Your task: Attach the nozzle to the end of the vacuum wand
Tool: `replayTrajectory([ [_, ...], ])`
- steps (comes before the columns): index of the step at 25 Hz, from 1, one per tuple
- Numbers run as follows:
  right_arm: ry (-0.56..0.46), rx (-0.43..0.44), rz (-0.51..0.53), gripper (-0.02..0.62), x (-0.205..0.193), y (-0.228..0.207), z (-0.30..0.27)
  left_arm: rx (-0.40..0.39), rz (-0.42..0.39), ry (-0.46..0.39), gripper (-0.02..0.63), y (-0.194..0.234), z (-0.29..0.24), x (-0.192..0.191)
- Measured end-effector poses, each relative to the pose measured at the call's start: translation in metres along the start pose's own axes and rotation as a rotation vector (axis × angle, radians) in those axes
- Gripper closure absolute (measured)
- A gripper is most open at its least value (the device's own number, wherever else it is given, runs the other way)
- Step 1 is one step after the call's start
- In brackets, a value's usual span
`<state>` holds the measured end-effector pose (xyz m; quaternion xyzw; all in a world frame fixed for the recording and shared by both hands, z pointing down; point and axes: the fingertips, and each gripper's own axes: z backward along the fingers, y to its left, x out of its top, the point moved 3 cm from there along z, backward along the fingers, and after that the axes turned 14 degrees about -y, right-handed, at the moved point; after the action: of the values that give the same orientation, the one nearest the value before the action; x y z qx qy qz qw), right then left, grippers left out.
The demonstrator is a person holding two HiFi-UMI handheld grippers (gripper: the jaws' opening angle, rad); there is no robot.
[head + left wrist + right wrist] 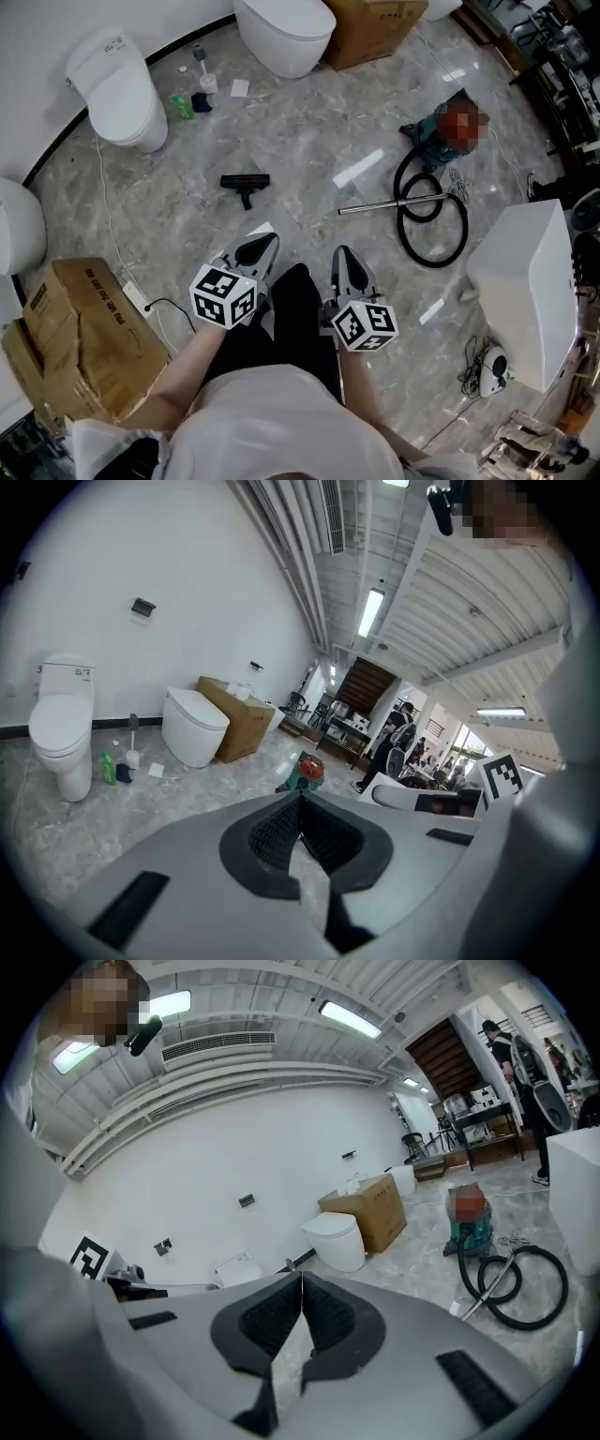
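Grey marbled floor (309, 131) seen from above: black nozzle (246, 182) left of centre, metal wand (389, 204) and looped hose (433, 265) right of centre, toilet (117, 89) upper left, cardboard boxes (80, 337) lower left

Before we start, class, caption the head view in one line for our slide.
Left tool and right tool shut and empty; ahead on the floor, nozzle and vacuum wand lie apart.

I count one nozzle (246, 183), one wand (384, 204), one hose (433, 265) and one vacuum (427, 136) on the floor (309, 122). Left of the vacuum I make out two toilets (117, 94) (286, 33) in full, at least two cardboard boxes (375, 28) (84, 319) and one green bottle (182, 106).
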<state>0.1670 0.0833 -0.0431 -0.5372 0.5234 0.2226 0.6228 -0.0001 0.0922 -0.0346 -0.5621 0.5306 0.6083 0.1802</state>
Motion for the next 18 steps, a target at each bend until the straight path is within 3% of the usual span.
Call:
replayTrajectory([
  [11,0.066,0.113,0.002,0.578,0.004,-0.072,-0.060,0.030,0.000,-0.015,0.597,0.000,-0.073,-0.006],
  [18,0.087,0.191,0.030,0.578,-0.028,-0.093,-0.109,0.032,-0.040,-0.015,0.597,0.042,-0.105,-0.028],
])
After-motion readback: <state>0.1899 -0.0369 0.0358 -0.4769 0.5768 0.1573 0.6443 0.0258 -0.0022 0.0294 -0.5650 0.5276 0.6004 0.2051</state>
